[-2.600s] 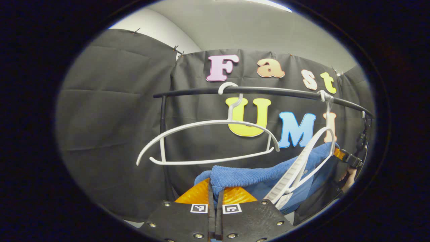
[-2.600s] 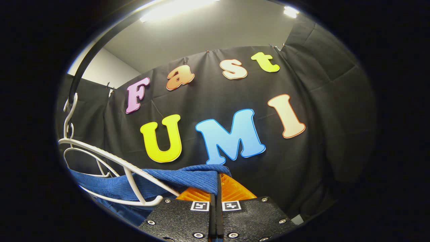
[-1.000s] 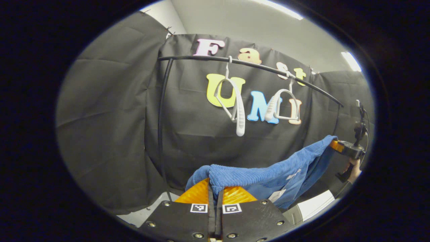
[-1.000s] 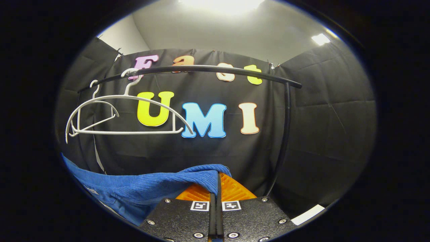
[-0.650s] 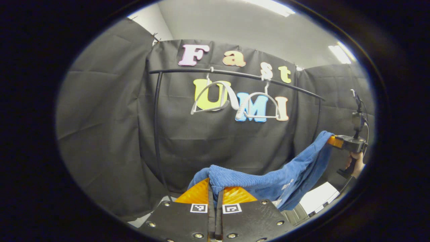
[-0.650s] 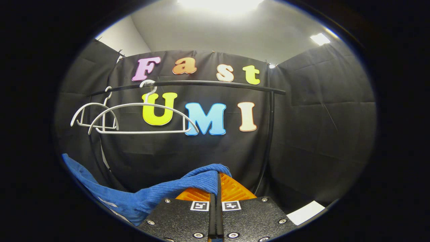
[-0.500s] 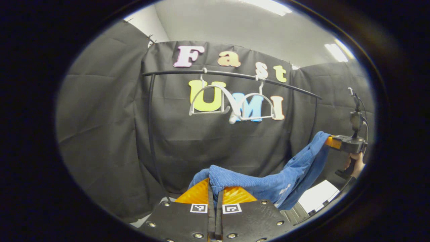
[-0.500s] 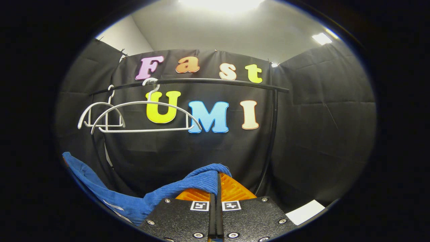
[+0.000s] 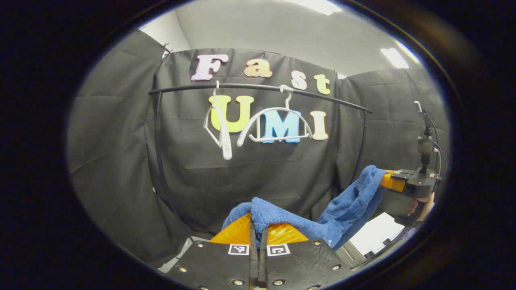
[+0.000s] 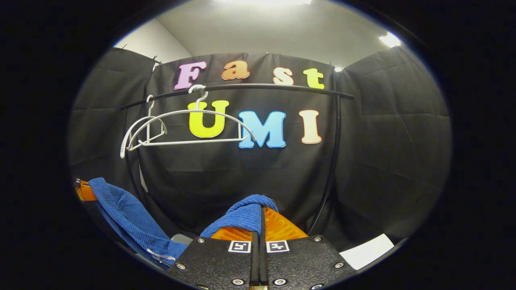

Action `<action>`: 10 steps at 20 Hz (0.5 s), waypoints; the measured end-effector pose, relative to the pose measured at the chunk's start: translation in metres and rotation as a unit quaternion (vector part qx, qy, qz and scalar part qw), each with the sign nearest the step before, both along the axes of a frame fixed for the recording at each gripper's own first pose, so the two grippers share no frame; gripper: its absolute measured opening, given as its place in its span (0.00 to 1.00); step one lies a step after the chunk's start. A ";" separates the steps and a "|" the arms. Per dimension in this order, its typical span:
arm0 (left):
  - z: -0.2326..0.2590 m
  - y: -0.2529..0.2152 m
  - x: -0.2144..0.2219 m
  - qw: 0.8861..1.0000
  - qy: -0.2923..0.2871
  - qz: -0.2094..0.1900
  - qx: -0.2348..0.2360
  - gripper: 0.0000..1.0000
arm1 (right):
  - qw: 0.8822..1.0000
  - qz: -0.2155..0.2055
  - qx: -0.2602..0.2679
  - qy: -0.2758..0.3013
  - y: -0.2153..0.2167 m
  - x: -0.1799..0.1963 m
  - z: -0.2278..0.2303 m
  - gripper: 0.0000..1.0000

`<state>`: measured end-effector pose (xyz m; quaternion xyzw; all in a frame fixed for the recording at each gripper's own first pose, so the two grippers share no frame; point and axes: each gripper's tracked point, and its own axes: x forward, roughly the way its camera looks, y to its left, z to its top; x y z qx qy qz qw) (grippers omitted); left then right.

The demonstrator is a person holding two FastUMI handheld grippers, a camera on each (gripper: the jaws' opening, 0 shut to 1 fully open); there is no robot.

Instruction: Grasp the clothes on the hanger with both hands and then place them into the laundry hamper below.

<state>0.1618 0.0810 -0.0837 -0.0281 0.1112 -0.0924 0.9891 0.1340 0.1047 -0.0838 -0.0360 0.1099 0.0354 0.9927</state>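
Two hand-held grippers share one blue garment (image 9: 342,209), and the step in hand, as I judge it, is carrying it down into the laundry hamper. In the left gripper view the left hand-held gripper (image 9: 258,225) has its fingers closed tight on a fold of the blue cloth at 6 o'clock. From there the fabric sags across to 3 o'clock, where the right hand-held gripper (image 9: 389,182) clamps the other end, with a hand (image 9: 421,205) on its grip. In the right gripper view that same gripper (image 10: 260,221) pinches its own fold at 6 o'clock, and the cloth reappears at 8 o'clock beside the far left gripper.

Both white hangers (image 10: 181,129) hang bare on the black rail (image 10: 242,86) at 11 to 12 o'clock, so the garment is already free of them.

To do this well, I would keep both pinches firm and lower the two ends together, level, so the slack middle goes in first and neither corner drags. Bringing the two ends closer would deepen the sag and narrow the bundle, which should help it pass a rim. The hamper itself I cannot make out with certainty; pale shapes at 4 to 5 o'clock in both views may be part of it or the floor. Release should wait until the cloth's bulk sits inside, or a trailing sleeve may hang over the edge.
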 end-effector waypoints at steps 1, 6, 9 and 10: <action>0.000 -0.007 -0.001 1.000 0.003 -0.004 -0.002 0.01 | 1.000 0.001 0.007 0.008 -0.001 -0.001 -0.005 0.00; -0.037 -0.048 0.006 0.999 0.025 -0.030 -0.008 0.01 | 0.998 0.010 0.029 0.054 -0.005 -0.015 -0.041 0.00; -0.061 -0.065 0.013 0.999 0.041 -0.031 -0.007 0.01 | 0.995 0.011 0.038 0.093 -0.007 -0.020 -0.073 0.00; -0.067 -0.069 0.015 0.998 0.049 -0.031 -0.004 0.01 | 0.994 0.010 0.040 0.103 -0.008 -0.021 -0.085 0.00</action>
